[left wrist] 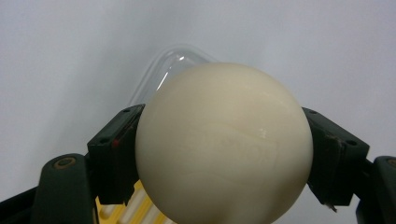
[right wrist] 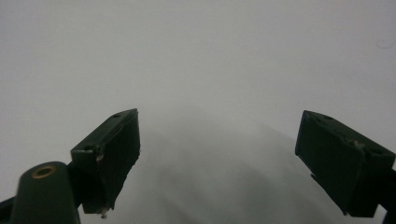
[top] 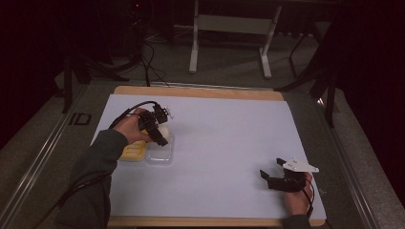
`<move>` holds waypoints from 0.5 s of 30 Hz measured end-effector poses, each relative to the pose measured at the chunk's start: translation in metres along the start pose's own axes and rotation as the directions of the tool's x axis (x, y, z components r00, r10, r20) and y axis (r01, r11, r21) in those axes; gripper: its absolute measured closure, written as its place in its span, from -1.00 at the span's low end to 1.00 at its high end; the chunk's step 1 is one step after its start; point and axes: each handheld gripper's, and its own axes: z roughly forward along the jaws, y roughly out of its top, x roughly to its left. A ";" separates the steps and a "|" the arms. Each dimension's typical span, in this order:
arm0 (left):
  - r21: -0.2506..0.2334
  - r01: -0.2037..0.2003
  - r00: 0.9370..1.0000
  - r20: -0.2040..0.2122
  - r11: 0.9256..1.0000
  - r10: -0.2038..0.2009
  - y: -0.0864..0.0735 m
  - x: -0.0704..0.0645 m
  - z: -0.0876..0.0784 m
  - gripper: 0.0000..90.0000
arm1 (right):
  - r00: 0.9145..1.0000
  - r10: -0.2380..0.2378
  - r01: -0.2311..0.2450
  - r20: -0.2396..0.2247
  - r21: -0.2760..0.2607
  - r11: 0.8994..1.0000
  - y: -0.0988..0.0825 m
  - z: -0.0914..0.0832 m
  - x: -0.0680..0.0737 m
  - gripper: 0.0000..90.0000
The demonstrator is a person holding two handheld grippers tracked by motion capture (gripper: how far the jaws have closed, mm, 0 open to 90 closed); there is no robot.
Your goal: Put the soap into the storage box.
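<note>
A cream-white egg (left wrist: 224,144) fills the middle of the left gripper view, clamped between the two black jaws of my left gripper (left wrist: 224,158). In the high view that gripper (top: 160,131) holds the egg (top: 164,130) just above a clear plastic lid (top: 160,153), which lies beside a yellow egg tray (top: 133,151). The clear lid (left wrist: 175,70) also peeks out behind the egg, with a strip of the yellow tray (left wrist: 135,210) low between the jaws. My right gripper (top: 273,174) rests open at the sheet's near right, nothing between its jaws (right wrist: 219,163).
A white sheet (top: 224,143) covers a wooden board (top: 200,91) on the table. Beyond the table's far edge stand a white frame's legs (top: 193,52) and loose cables on the floor. The table's metal rim (top: 43,157) runs along the left.
</note>
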 end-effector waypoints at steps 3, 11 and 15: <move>-0.006 0.008 1.000 -0.003 1.000 -0.008 -0.005 0.001 -0.003 -0.48 | 1.000 0.000 0.000 0.000 0.000 1.000 0.000 0.000 0.000 -0.69; -0.012 0.020 1.000 -0.012 1.000 -0.020 -0.018 0.003 -0.006 -0.48 | 1.000 -0.003 0.003 0.001 0.000 1.000 0.000 0.000 0.000 -0.69; -0.008 0.029 0.999 -0.013 1.000 -0.029 -0.023 0.004 -0.005 -0.48 | 1.000 -0.004 0.004 0.002 0.001 1.000 0.000 0.000 0.001 -0.69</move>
